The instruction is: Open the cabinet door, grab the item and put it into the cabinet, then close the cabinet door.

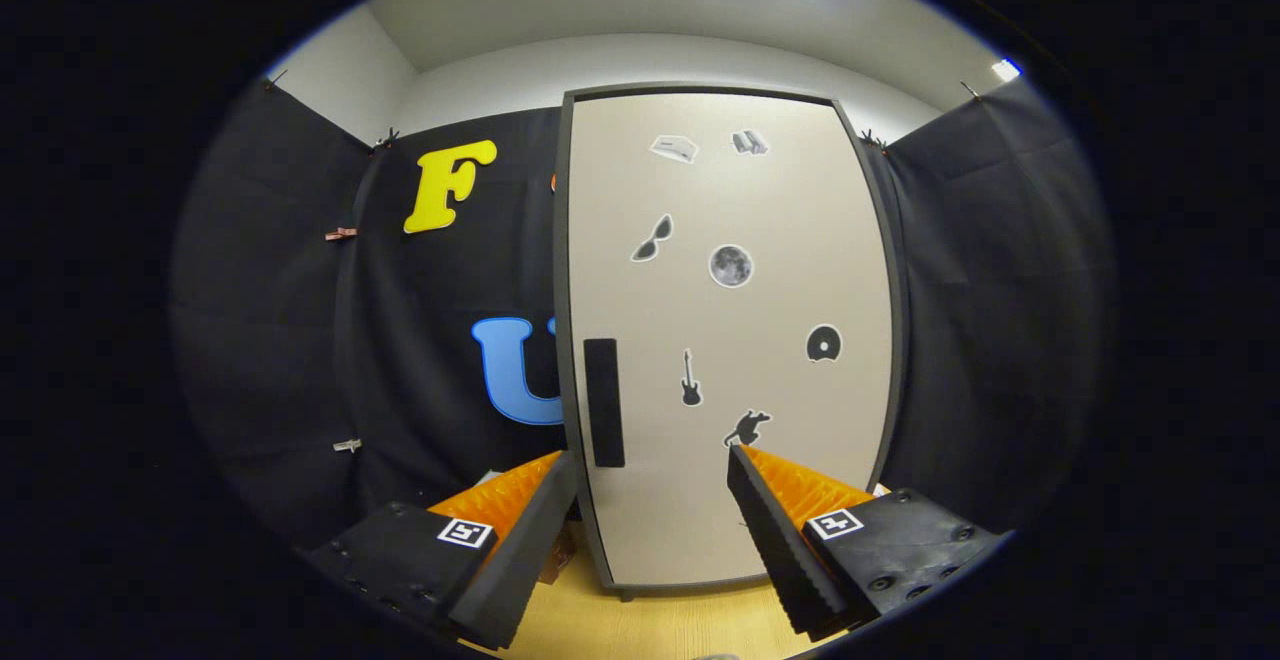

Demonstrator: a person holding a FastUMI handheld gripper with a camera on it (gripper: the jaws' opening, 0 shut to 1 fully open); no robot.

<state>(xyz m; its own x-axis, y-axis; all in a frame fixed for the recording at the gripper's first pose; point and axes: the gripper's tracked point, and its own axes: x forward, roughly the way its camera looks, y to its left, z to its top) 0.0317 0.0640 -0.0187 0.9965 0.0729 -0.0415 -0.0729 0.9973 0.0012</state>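
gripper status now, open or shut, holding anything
Gripper: open, jaws spread wide, nothing held; cabinet door shut just ahead, handle untouched.

The cabinet door (pixel 730 340) looks like a smooth, matt panel of laminated board, pale and free of glare, edged by a darker matt frame. Its handle (pixel 604 402) is a flat, dull strip that reflects nothing. Flat paper-like stickers (pixel 731 266) lie flush on the door face, with a slight sheen at most. The table (pixel 640 625) shows a light wood grain with a smooth satin finish. Behind the cabinet hangs matt woven cloth (pixel 290 340), softly creased. The tongs (pixel 652 465) stand spread apart, their fingers (pixel 775 530) of matt moulded plastic with ribbed, ridged inner faces.
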